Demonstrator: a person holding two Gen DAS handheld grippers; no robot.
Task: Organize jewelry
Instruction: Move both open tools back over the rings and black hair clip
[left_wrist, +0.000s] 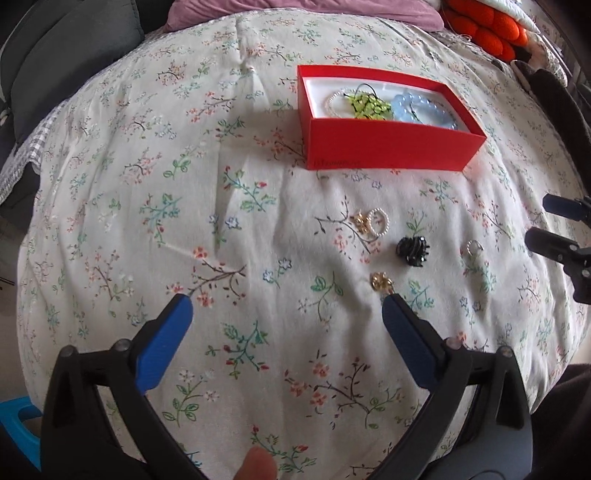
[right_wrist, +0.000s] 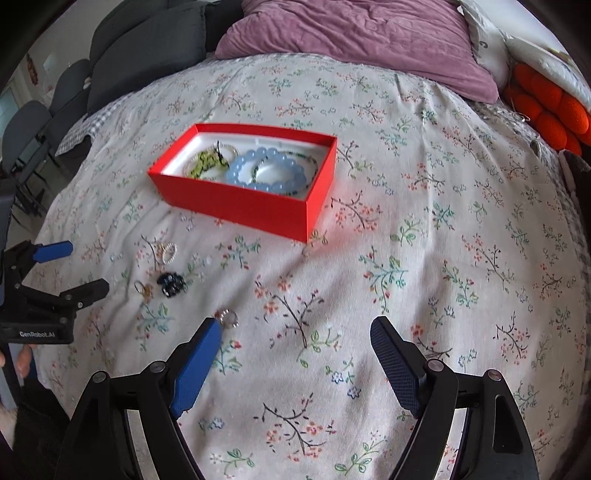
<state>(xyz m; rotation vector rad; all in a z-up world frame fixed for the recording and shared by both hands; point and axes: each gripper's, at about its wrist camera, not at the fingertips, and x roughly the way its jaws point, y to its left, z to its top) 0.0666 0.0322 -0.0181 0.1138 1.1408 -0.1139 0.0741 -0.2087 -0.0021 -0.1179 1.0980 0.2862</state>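
Left gripper (left_wrist: 286, 308) gapes wide and empty at lower centre, its right fingertip beside a gold earring (left_wrist: 382, 281). Right gripper (right_wrist: 297, 328) is also spread and empty, a silver ring (right_wrist: 228, 316) by its left fingertip. Red box (left_wrist: 388, 144) sits upper centre, bracelets (right_wrist: 267, 171) inside.

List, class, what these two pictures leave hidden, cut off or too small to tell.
- Red box, left view: near wall hides part of its contents.
- Print on that wall: too small to read.
- Gold piece, left view: a blue finger partly covers it.
- Silver ring, right view: blurred, half behind a finger.
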